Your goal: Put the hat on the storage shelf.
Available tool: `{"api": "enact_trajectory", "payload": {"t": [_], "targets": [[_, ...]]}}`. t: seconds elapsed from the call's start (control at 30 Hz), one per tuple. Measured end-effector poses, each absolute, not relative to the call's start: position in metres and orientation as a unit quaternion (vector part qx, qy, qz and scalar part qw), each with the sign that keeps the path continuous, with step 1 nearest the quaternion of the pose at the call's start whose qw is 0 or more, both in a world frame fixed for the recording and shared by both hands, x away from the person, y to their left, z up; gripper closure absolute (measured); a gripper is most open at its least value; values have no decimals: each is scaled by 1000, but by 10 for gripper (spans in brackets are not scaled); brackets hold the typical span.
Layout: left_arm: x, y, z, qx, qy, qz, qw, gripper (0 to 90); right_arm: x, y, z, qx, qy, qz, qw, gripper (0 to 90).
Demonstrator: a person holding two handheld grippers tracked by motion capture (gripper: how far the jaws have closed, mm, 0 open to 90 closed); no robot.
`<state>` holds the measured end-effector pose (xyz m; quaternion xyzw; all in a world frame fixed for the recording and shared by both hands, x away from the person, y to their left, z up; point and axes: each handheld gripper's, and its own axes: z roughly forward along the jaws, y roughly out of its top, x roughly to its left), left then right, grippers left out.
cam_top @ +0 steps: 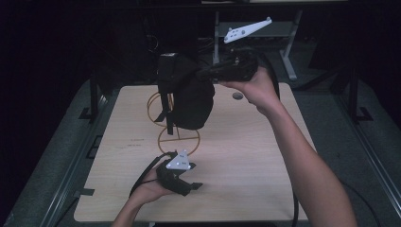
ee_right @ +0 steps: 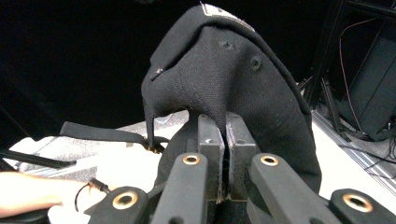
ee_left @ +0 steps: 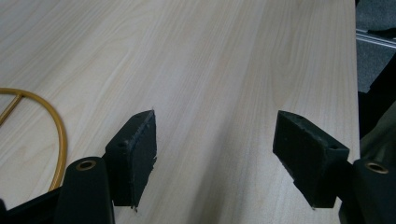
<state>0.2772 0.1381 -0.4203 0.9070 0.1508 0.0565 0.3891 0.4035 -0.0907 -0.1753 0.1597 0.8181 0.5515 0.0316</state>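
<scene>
1. The right gripper (cam_top: 208,72) is up in the air, above the far part of the table (cam_top: 246,156). Its jaws are pressed tight together on the cloth of a black cap (cam_top: 191,101).
2. The cap hangs from those jaws. In the right gripper view the cap (ee_right: 233,79) stands right past the jaw tips, with two small stitched holes in its cloth.
3. A little white label (ee_right: 219,10) sits on the top edge of the cap. The writing on it is too small to read.
4. A thin black strap (ee_right: 102,133) hangs off the cap, to the left of the jaws.
5. A gold wire stand (cam_top: 177,137) is on the table under the cap, between the two grippers.
6. The left gripper (cam_top: 189,185) sits low near the table's near edge. Its jaws are wide apart and hold nothing. Bare wood shows between them, and a gold ring (ee_left: 53,126) of the stand curves just to their left.
</scene>
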Motion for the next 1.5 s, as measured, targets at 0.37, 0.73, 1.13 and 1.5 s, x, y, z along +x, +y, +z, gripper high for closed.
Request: {"api": "enact_trajectory", "payload": {"t": [0.37,0.73,1.13,1.5], "targets": [[278,137,-421,909,147,55,387,303,417,-64,-175,159,814,559,28,871],[278,136,-421,910,145,54,384,303,431,-43,-183,166,801,574,10,871],[277,135,-422,911,143,56,383,302,442,-20,-195,177,800,574,1,869],[279,134,-423,912,139,54,382,303,453,3,-202,188,806,561,9,864]]}}
